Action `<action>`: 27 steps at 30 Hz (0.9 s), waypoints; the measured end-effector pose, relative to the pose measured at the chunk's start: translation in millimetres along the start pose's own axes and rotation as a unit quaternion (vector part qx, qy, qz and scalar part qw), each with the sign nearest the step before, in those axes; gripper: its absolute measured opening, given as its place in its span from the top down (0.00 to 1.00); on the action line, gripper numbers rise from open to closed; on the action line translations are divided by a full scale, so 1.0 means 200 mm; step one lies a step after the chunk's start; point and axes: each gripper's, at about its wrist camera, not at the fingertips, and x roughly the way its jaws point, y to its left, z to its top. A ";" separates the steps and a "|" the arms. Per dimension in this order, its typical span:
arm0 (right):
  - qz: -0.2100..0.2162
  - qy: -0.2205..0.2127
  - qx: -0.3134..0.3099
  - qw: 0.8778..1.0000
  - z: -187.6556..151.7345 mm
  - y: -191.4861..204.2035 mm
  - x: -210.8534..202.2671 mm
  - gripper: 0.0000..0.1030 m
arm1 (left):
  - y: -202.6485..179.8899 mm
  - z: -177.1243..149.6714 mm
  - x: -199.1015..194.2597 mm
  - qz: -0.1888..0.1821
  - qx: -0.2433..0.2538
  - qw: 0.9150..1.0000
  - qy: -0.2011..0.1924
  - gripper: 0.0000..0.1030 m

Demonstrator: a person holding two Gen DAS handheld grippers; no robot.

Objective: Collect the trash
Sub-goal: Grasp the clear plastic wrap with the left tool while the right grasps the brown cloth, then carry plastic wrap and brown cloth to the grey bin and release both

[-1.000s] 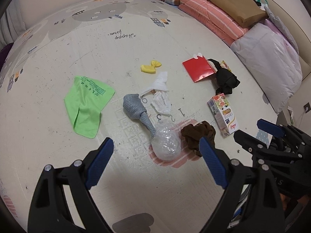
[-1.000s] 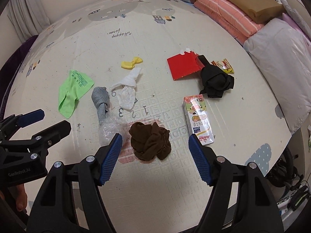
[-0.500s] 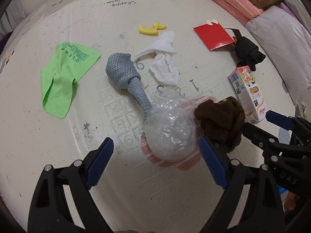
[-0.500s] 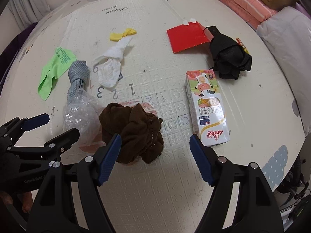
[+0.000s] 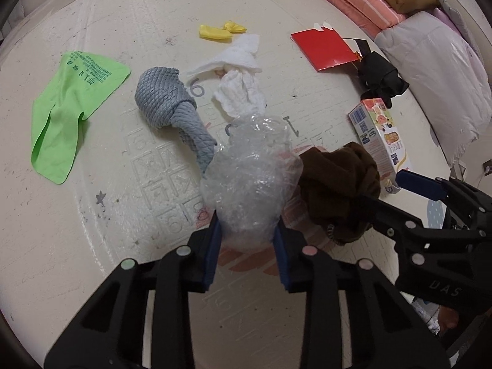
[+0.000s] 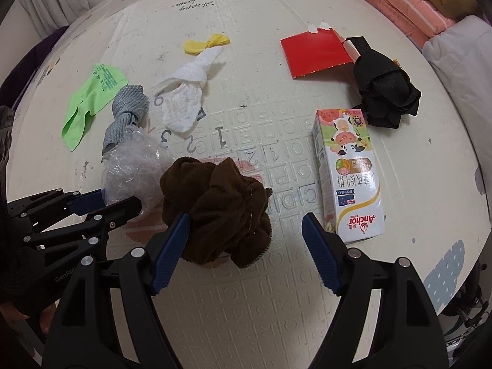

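Item 1, crumpled clear plastic wrap (image 5: 252, 178): lies on the play mat (image 5: 123, 246), just beside the grey mesh cloth (image 5: 175, 107) and touching the brown cloth bundle (image 6: 215, 209). The left claw (image 5: 247, 246) is closing, both blue pads against the wrap's near end. Item 2, brown cloth bundle: sits between the fingers of the right claw (image 6: 246, 246), which is opening slightly; the left pad touches or nearly touches the cloth, the right pad stands clear, nothing gripped. Handling, as judged: the wrap is springy and slick, so let the left claw close fully before lifting, and lift straight up so it does not drag the brown bundle along. The right claw should centre on the bundle before closing. Clearances: milk carton (image 6: 347, 178) is near the right claw's right finger; open mat lies nearer the camera; the 2 claws stand close together, so separate them on lifting.
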 end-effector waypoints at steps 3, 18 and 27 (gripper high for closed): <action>0.005 0.004 0.005 1.000 0.00 0.01 0.02 0.27 | 0.01 0.01 -0.03 0.000 0.006 1.000 -0.007 0.72; 0.021 0.002 0.011 1.000 0.03 0.07 -0.08 0.93 | -0.01 0.08 -0.26 0.001 0.037 0.999 -0.027 0.72; 0.008 -0.022 0.035 0.999 0.03 0.06 -0.29 0.95 | -0.07 0.12 -0.43 -0.016 0.071 0.997 -0.034 0.72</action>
